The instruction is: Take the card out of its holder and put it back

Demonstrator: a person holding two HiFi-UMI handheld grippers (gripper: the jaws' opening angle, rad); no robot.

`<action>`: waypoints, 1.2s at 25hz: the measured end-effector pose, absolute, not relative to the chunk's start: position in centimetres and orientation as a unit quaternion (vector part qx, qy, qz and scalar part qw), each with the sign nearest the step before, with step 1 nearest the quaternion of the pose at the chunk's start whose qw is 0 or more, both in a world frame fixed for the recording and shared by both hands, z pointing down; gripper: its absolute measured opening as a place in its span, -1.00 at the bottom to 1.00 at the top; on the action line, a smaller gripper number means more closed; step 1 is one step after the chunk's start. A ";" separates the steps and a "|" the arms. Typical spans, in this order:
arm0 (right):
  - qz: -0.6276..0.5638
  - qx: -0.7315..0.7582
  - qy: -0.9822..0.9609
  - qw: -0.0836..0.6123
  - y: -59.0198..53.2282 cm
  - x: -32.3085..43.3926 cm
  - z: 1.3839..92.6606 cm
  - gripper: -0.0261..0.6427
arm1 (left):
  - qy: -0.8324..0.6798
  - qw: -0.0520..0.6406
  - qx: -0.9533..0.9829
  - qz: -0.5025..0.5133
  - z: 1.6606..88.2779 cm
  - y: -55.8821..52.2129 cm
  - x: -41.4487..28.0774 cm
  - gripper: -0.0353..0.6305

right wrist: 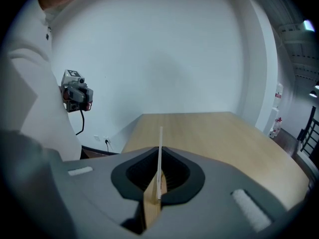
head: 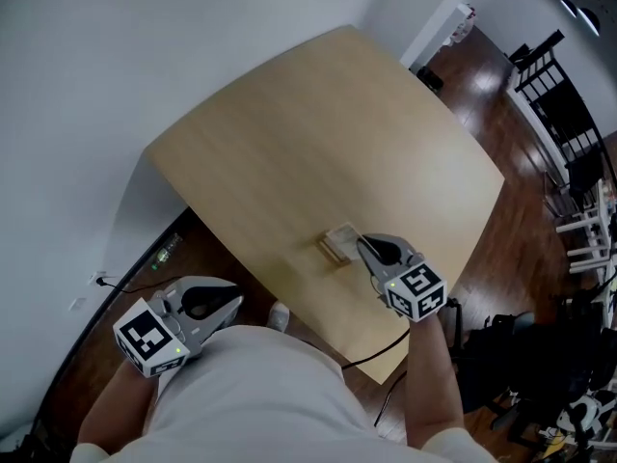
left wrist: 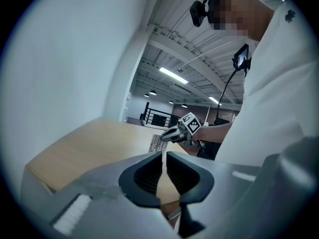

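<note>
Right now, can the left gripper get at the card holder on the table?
Probably yes. The left gripper hangs just off the table, only bare wood between it and the card holder. The right gripper, shut on the card, crowds only the holder's right side.

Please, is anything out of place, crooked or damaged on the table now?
Nothing stands out. The right gripper is shut on the thin white card, which stands straight and unbent at the wooden holder on the table. Nothing looks spilled or broken.
</note>
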State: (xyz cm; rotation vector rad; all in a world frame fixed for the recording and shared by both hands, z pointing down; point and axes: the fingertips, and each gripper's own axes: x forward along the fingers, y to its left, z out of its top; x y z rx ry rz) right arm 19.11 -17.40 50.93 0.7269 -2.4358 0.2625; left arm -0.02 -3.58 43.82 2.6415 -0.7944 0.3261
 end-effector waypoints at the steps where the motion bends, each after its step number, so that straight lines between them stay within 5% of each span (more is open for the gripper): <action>1: 0.100 0.272 -0.912 0.290 -17.6 19.2 51.1 -0.86 | -0.285 0.182 0.934 0.116 43.8 -3.6 0.0 -0.79; 30: 0.121 0.273 -0.908 0.294 -18.4 19.1 52.6 -0.86 | -0.273 0.184 0.935 0.130 43.8 -5.5 0.0 -0.79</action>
